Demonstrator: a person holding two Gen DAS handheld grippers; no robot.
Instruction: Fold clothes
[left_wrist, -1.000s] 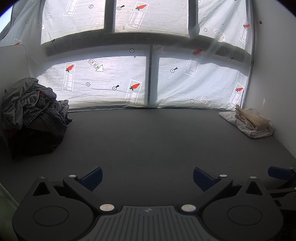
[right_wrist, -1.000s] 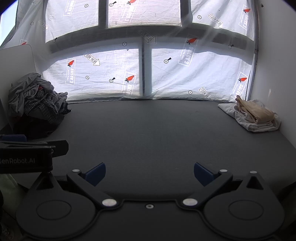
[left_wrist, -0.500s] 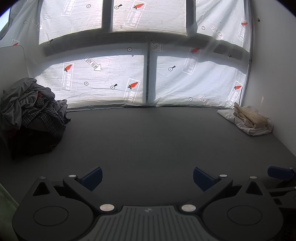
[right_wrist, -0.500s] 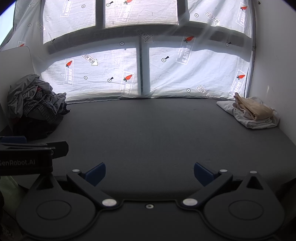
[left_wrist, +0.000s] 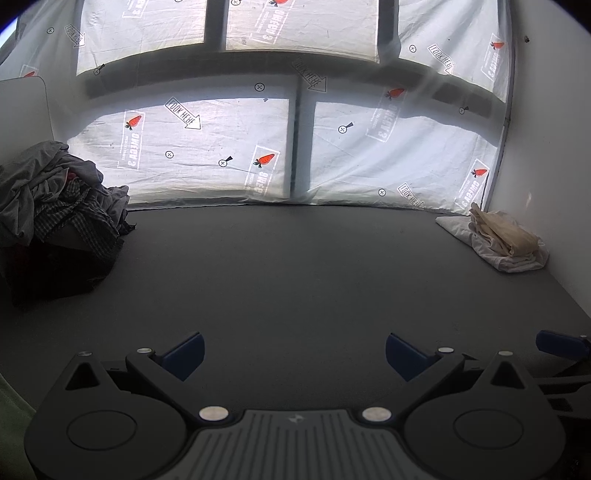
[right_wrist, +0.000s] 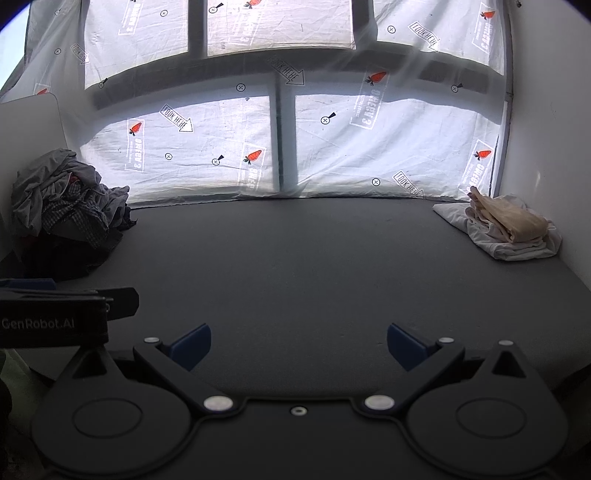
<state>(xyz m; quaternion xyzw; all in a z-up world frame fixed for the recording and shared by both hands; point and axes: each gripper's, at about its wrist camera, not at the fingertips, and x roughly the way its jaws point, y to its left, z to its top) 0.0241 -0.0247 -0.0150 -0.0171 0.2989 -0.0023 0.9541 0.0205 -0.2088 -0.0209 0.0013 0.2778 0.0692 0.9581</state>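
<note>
Now both grippers are hovering low over the near edge of the dark grey table (left_wrist: 295, 280), side by side and empty. The left gripper (left_wrist: 294, 353) is holding its blue-padded fingers (left_wrist: 184, 354) wide apart with nothing between them, and the right gripper (right_wrist: 298, 345) is doing the same, its fingers (right_wrist: 406, 345) spread over bare tabletop. Each one is showing up at the edge of the other's view (the left one's black body carries white lettering in the right wrist view).

At the table's far left corner a heap of unfolded clothes (left_wrist: 55, 206) is sitting, greys and a checked fabric tangled together, well apart from both grippers. At the table's far right corner a small stack of folded clothes (left_wrist: 498, 240) is lying, a beige piece on top of white ones, close against the white wall (left_wrist: 546, 155). Behind the table's far edge, printed white sheeting (left_wrist: 207, 147) is hanging over the window.
</note>
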